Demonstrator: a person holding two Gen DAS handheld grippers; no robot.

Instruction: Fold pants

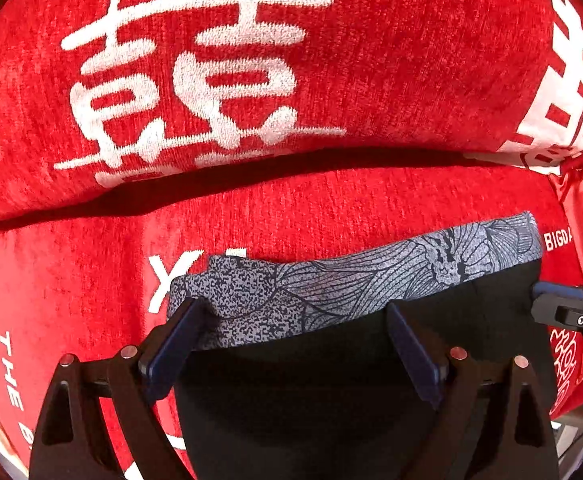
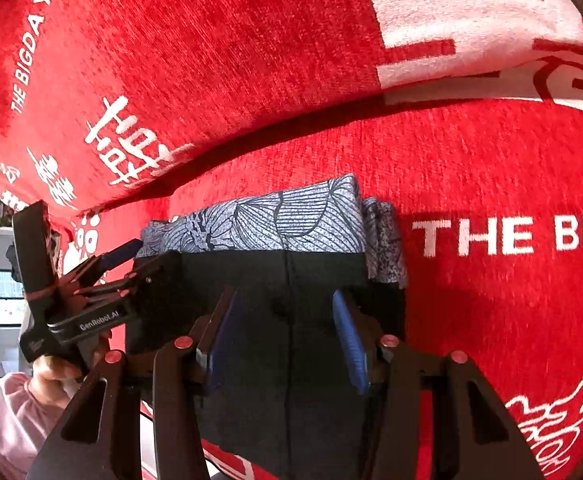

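The pants [image 1: 331, 380] are black with a grey patterned band [image 1: 371, 276] along their far edge. They lie folded on a red seat cover [image 1: 331, 200]. My left gripper [image 1: 295, 306] points down over them with its jaws wide apart, and the left finger [image 1: 171, 344] rests at the band's left end. In the right wrist view the right gripper [image 2: 284, 293] hovers over the black cloth [image 2: 291, 360], jaws half apart, with no pad visibly pressing on it. The band [image 2: 291, 220] shows stacked layers at its right end. The left gripper [image 2: 151, 256] sits at the pants' left edge.
A red back cushion [image 1: 371, 60] with white characters rises behind the seat, with a dark seam between them. A hand with a pink sleeve [image 2: 7, 412] holds the left gripper. The seat's left edge and a window [image 2: 3, 300] lie beyond it. The right gripper [image 1: 563, 308] enters at the right.
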